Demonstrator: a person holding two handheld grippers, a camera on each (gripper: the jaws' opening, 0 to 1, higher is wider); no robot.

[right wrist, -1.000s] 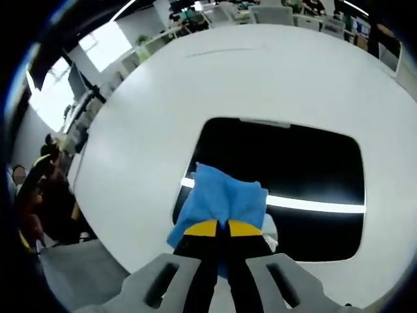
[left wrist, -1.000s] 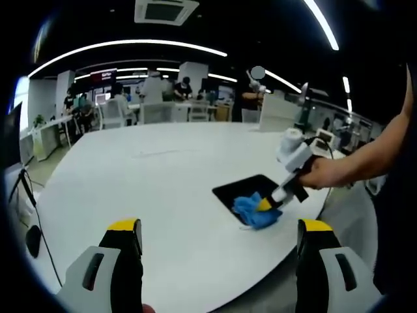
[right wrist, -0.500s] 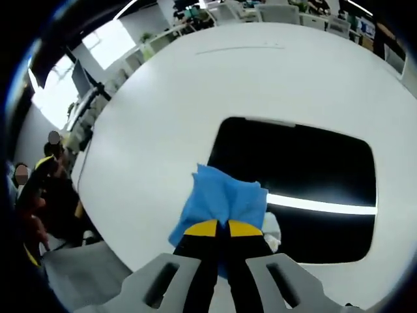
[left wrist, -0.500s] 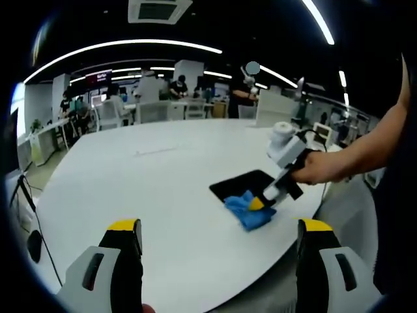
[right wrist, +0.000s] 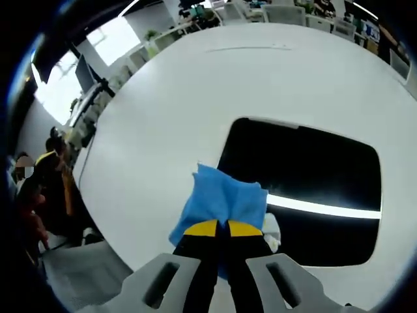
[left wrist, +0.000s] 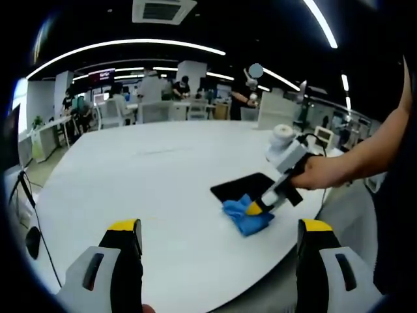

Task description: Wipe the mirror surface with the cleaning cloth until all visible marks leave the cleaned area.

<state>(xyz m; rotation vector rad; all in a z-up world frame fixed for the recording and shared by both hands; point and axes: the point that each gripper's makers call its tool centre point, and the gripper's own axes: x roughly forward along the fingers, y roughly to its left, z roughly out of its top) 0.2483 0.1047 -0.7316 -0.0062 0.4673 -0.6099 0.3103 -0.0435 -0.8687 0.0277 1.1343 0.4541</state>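
Right gripper view: right tongs (right wrist: 216, 229) clamped on the blue cleaning cloth (right wrist: 221, 199), pressing it at the mirror (right wrist: 313, 176) edge on the white surface (right wrist: 163, 98). Left tongs (left wrist: 218, 238) sit apart, idle.

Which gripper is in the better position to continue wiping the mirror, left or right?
Right. The right gripper is shut on the blue cloth, which lies at the edge of the mirror. The left gripper is open, holds nothing, and hangs back from the mirror near the table edge.

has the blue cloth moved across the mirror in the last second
Yes. In the left gripper view the blue cleaning cloth slid left off the dark rectangular mirror onto the white table.
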